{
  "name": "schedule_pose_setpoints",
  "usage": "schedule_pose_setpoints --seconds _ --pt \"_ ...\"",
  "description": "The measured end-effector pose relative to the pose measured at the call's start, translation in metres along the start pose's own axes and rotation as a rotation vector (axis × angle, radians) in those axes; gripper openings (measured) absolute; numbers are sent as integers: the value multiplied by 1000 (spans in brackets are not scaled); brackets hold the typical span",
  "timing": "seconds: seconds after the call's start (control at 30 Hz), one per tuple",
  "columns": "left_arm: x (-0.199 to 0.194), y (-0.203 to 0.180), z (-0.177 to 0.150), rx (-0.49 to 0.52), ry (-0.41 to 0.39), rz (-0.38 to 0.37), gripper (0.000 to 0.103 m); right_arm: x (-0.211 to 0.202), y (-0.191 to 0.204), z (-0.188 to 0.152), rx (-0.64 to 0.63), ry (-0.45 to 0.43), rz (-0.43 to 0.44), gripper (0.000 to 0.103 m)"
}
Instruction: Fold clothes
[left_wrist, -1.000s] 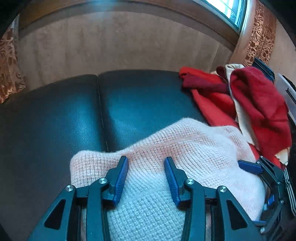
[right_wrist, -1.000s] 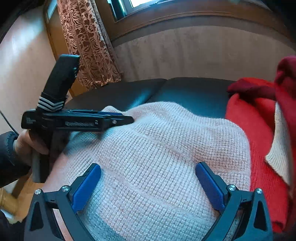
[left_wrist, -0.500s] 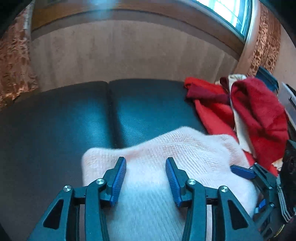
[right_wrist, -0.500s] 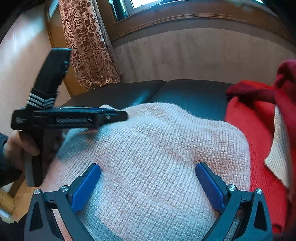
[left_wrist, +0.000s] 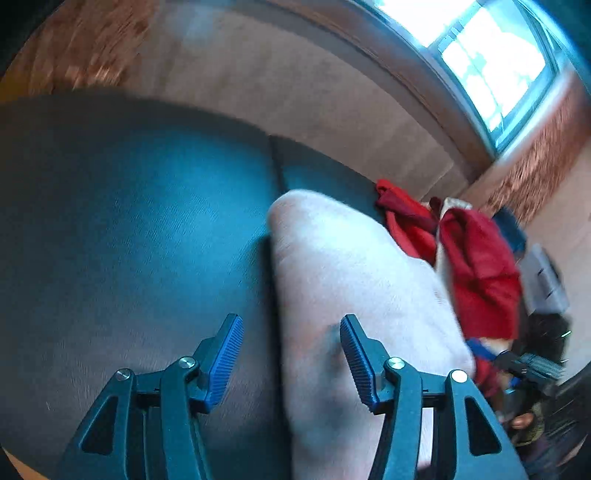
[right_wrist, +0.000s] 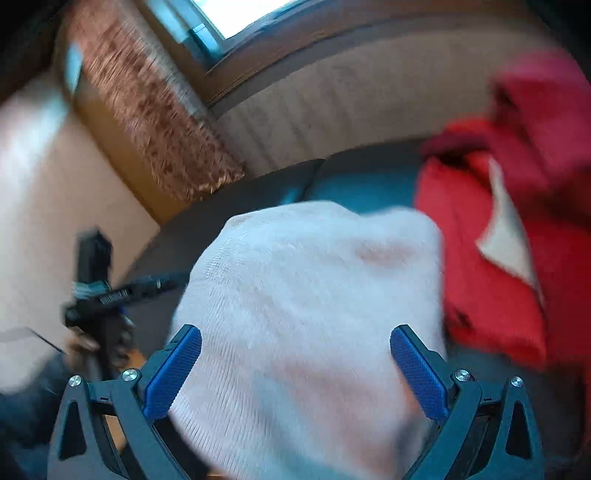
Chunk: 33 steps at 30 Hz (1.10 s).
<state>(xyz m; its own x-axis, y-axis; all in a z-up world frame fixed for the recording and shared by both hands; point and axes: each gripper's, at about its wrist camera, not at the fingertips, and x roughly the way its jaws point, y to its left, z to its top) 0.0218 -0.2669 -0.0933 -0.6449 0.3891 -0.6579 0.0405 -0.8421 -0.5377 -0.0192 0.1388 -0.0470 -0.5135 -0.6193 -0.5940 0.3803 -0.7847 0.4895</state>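
Observation:
A folded pale pink knit sweater (left_wrist: 354, 280) lies on the dark leather sofa seat (left_wrist: 129, 240). My left gripper (left_wrist: 291, 360) is open and empty, straddling the sweater's left edge, and shows at the left of the right wrist view (right_wrist: 162, 284). My right gripper (right_wrist: 295, 369) is wide open over the sweater (right_wrist: 306, 295), its jaws on either side of the cloth and not closed on it. It shows blurred at the lower right of the left wrist view (left_wrist: 491, 356). Both views are motion-blurred.
A pile of red, dark red and cream clothes (left_wrist: 476, 266) lies to the right of the sweater on the sofa (right_wrist: 491, 251). The beige sofa back (left_wrist: 295, 92) rises behind. Patterned curtains (right_wrist: 147, 122) and a window (left_wrist: 491, 51) stand beyond. A grey box (left_wrist: 545, 280) sits at far right.
My left gripper has swung off the sweater to the left, so bare seat now lies under its left finger. The right view has shifted and blurred, with the gripper still open over the sweater.

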Motion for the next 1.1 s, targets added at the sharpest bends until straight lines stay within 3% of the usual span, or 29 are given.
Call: schedule_pose_setpoints --seconds 0.13,0.23,0.33,0.43,0.6,0.73,0.8,0.83,0.93,0.97,1.0,1.1 --pt "-2 18 -11 -76 5 -105 64 -5 -24 -10 137 34 17 103" --pt "16 9 -9 -72 46 -169 66 22 -21 -11 142 90 24 103" --pt "33 1 -7 -66 88 -231 76 41 -16 -10 134 109 56 103" --pt "43 -4 -4 -25 94 -216 76 55 -12 -3 148 128 132 103" --pt "55 -6 -2 -50 135 -288 78 56 -14 -8 167 130 211 103" --pt "67 -19 -1 -10 147 -270 77 55 1 -19 71 99 129 103" --pt "70 -21 -1 0 158 -263 58 60 19 -25 -52 124 37 103" --pt "69 -21 0 0 162 -258 54 63 27 -25 -88 139 -7 102" --pt "46 -21 0 32 108 -199 45 67 42 -23 -128 167 -100 80" --pt "38 -21 0 44 87 -177 44 68 45 -21 -124 174 -92 65" --pt "28 -17 2 42 57 -155 43 73 51 -18 -122 183 -67 57" --pt "-9 9 6 -9 -42 -93 41 101 78 -12 -170 220 -14 52"
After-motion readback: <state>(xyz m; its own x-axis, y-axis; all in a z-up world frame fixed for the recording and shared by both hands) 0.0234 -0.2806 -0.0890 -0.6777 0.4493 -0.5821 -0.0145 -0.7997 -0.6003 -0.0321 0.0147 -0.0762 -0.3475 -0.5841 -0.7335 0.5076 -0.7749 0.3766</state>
